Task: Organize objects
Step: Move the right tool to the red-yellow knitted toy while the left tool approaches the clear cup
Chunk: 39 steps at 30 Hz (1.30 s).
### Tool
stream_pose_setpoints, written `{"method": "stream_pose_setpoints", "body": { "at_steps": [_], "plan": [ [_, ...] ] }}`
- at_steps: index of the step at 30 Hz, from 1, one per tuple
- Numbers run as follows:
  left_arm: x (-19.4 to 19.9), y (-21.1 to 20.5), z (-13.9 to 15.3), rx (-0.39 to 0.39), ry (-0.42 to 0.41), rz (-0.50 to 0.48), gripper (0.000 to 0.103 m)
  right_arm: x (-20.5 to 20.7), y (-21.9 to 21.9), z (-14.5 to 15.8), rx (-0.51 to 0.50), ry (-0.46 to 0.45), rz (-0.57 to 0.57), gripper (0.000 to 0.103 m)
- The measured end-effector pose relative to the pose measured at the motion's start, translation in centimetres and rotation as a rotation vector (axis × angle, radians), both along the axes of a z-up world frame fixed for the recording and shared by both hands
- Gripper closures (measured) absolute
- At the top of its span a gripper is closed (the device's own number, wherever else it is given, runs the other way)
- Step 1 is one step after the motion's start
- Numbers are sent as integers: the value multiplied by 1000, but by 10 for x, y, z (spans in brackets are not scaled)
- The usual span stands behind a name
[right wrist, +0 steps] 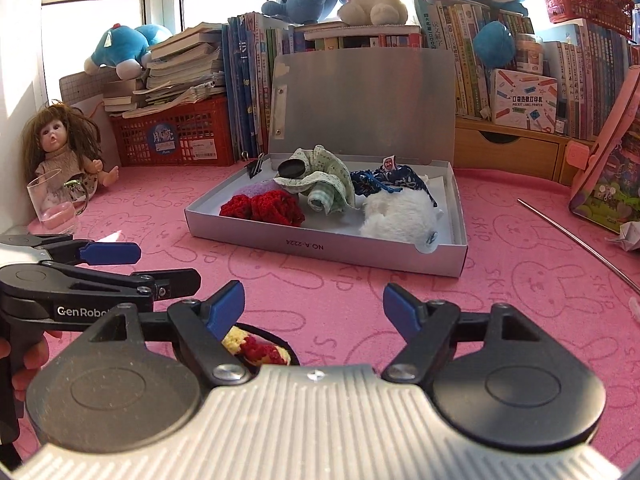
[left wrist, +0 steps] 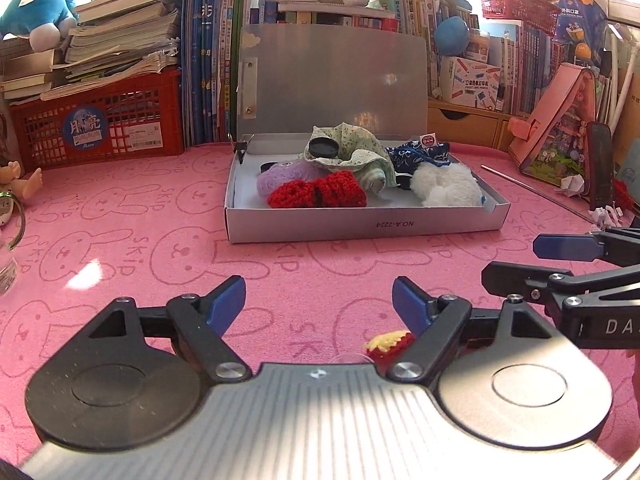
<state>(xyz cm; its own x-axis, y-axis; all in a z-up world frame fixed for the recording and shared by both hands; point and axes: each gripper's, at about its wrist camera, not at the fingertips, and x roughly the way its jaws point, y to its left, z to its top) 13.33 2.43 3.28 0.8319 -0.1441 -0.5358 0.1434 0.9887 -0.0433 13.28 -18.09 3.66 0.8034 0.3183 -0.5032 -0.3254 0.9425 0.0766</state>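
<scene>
A silver box (left wrist: 360, 230) (right wrist: 320, 246) with its lid up stands on the pink mat. It holds a red crochet piece (left wrist: 316, 194) (right wrist: 262, 206), a purple one (left wrist: 280, 178), green cloth (left wrist: 352, 152) (right wrist: 324, 182), a blue patterned pouch (left wrist: 416, 152) (right wrist: 392, 180) and a white plush (left wrist: 444, 186) (right wrist: 396, 214). A small red-and-yellow crochet item (left wrist: 388, 345) (right wrist: 256, 346) lies on the mat close under both grippers. My left gripper (left wrist: 319, 304) is open and empty. My right gripper (right wrist: 314, 306) is open and empty too, just right of the left one.
A red crate (left wrist: 100, 124) (right wrist: 176, 138) under stacked books, upright books and plush toys line the back. A doll (right wrist: 64, 152) and a glass (right wrist: 54, 206) sit at the left. A pink toy case (left wrist: 560, 128) and a metal rod (right wrist: 576, 240) lie right.
</scene>
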Motion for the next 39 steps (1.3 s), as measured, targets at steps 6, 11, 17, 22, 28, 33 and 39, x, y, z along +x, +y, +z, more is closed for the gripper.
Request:
{"method": "stream_pose_setpoints", "body": {
  "at_steps": [6,11,17,22,28,33,39],
  "plan": [
    [-17,7,-11,0,20,4,19,-3,6,-11,13,37,17,18],
    [-27,8,-19,1,35,-3,19,-4,11,-18,16,60,31,18],
    [-31,5,-26,20,36,-9,19,-2,16,-24,18,88,44,18],
    [-29,6,-27,20,39,-3,19,1,17,-27,42,110,52,18],
    [-29,3,-27,42,41,-2,19,3,15,-32,69,128,47,16],
    [-29,2,-27,46,41,-1,19,3,14,-33,70,118,42,16],
    [-29,2,-27,50,42,-1,19,8,5,-30,124,138,8,21]
  ]
}}
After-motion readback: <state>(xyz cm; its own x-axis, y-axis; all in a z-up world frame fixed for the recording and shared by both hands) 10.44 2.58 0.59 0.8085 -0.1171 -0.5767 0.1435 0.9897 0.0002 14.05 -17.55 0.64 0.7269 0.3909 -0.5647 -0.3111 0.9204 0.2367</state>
